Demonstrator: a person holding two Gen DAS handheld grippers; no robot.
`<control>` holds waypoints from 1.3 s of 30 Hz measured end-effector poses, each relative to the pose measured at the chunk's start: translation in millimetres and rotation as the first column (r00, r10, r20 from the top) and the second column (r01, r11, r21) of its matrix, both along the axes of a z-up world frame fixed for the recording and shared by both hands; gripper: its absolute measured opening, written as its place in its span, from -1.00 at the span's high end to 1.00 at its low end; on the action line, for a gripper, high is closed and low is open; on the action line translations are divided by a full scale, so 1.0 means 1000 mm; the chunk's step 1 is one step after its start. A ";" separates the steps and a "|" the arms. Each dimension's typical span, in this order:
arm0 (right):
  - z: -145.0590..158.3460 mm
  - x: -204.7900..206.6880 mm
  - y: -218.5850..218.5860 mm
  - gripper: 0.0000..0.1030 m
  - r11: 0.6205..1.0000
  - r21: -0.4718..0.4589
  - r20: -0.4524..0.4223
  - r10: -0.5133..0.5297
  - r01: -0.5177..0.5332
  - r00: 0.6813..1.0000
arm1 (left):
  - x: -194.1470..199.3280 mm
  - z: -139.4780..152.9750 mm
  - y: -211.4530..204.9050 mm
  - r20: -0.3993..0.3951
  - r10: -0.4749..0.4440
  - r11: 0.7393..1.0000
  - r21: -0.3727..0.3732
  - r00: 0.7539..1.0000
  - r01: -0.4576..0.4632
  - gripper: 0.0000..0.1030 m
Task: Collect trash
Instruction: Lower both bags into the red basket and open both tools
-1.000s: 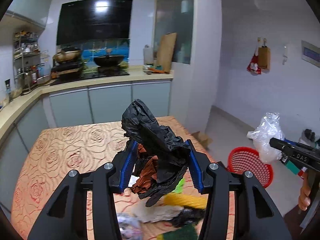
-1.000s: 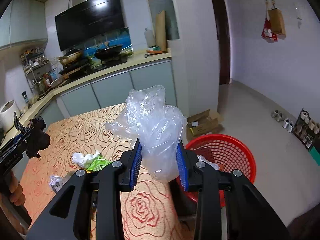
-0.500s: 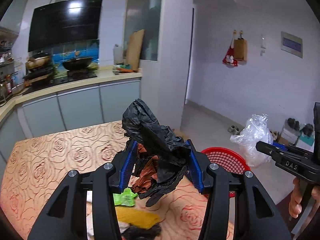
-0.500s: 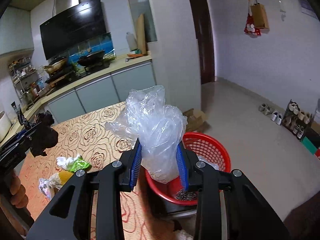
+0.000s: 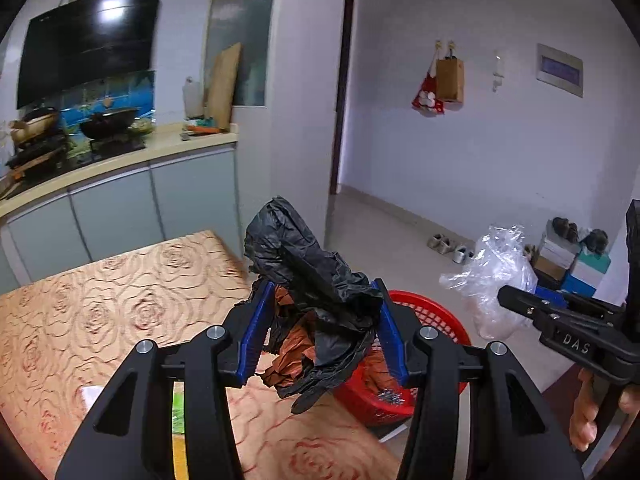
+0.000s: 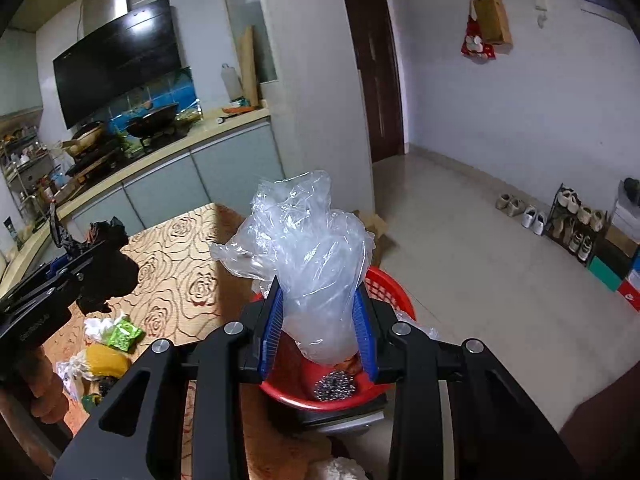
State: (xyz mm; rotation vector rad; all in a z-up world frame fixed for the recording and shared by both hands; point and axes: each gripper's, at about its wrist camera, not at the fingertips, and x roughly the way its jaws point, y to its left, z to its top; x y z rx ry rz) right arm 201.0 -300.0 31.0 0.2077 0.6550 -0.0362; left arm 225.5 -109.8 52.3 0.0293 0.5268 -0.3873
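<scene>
My left gripper (image 5: 322, 332) is clamped on a crumpled black plastic bag (image 5: 312, 276) with a brown scrap bunched beneath it, centre of the left wrist view. My right gripper (image 6: 318, 320) is closed on a clear plastic bag (image 6: 316, 264), centre of its own view. Neither load has been released.

The red basket (image 6: 390, 292) sits off the table edge, lower centre of the right view, directly behind the clear bag. It already holds some trash — a metal scourer (image 6: 334, 386) among it.

Outstanding items remain on the rose-patterned table (image 6: 176, 264), lower left of the right view: a green wrapper (image 6: 124, 332), a yellow piece (image 6: 106, 362) and white crumpled paper (image 6: 94, 326).

Assessment: partly done — two drops are pending, then at least one further pass over the table.
</scene>
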 end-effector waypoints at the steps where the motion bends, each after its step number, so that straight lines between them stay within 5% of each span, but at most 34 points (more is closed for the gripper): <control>1: -0.002 0.001 -0.003 0.37 1.000 0.000 -0.004 -0.005 0.005 1.000 | 0.004 -0.003 -0.007 -0.009 -0.010 1.000 0.004 1.000 0.010 0.08; 14: -0.042 0.030 -0.025 0.36 0.999 -0.023 -0.116 -0.046 0.043 0.992 | 0.053 -0.058 -0.065 -0.172 -0.098 0.993 0.041 0.980 0.106 0.08; 28: -0.068 0.050 -0.020 0.35 1.000 -0.018 -0.171 -0.027 0.024 0.985 | 0.066 -0.069 -0.080 -0.203 -0.133 0.989 0.029 0.970 0.142 0.01; 39: -0.073 0.048 -0.016 0.19 1.000 -0.008 -0.182 -0.009 0.008 0.983 | 0.069 -0.062 -0.084 -0.199 -0.150 0.988 0.011 0.968 0.156 -0.42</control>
